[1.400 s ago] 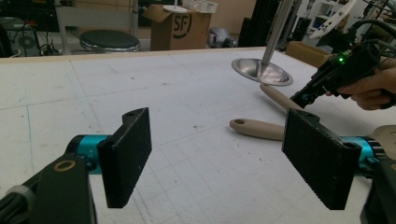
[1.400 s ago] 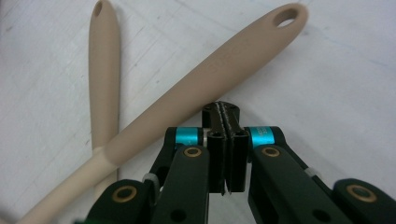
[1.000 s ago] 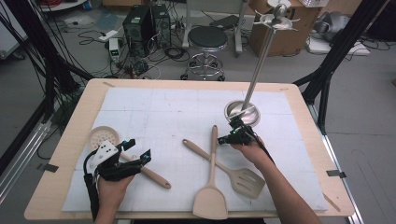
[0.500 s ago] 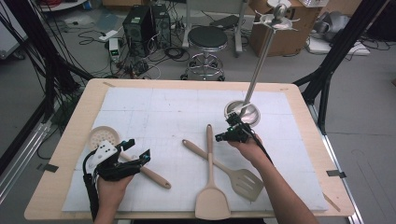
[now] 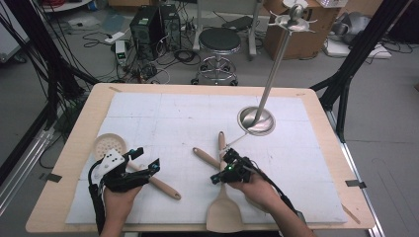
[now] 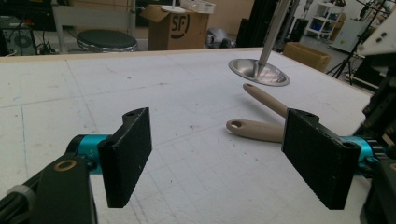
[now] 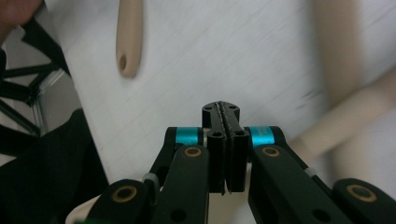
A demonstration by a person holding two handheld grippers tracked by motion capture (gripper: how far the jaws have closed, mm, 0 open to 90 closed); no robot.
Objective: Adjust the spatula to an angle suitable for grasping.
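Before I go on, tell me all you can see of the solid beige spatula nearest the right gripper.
The solid spatula is beige, wood-like or plastic by its look, with a flat unslotted blade at the table's near edge and a long handle pointing away toward the metal stand base. It lies flat on the white mat. The right gripper, jaws shut and empty, is above its handle.

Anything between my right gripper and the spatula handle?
Nothing visible. The shut right gripper hangs over the spatula's handle, where a second wooden handle comes in from the left; which lies on top is hidden.
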